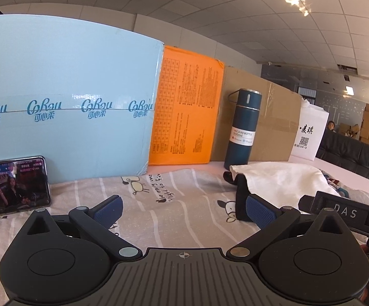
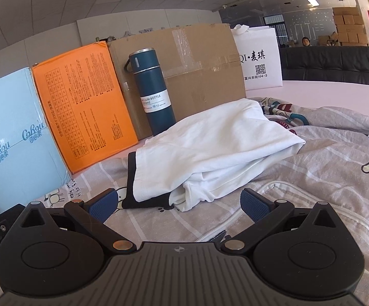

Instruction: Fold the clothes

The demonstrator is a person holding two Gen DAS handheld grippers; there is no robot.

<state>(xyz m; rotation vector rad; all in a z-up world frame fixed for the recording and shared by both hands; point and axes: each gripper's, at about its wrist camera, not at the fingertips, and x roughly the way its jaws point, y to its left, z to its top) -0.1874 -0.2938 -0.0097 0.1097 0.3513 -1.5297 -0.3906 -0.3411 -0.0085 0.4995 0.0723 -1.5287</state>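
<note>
White cotton garment (image 2: 217,150) lay bunched on the bedsheet (image 2: 311,178), long axis running near-left to far-right, just beyond the right gripper (image 2: 179,204); the left gripper (image 1: 184,207) sat further left, both spread and empty.

"VACUUM BOTTLE 500ml" on blue flask (image 1: 243,130); "DAS" on black gripper block (image 1: 347,213).
</note>
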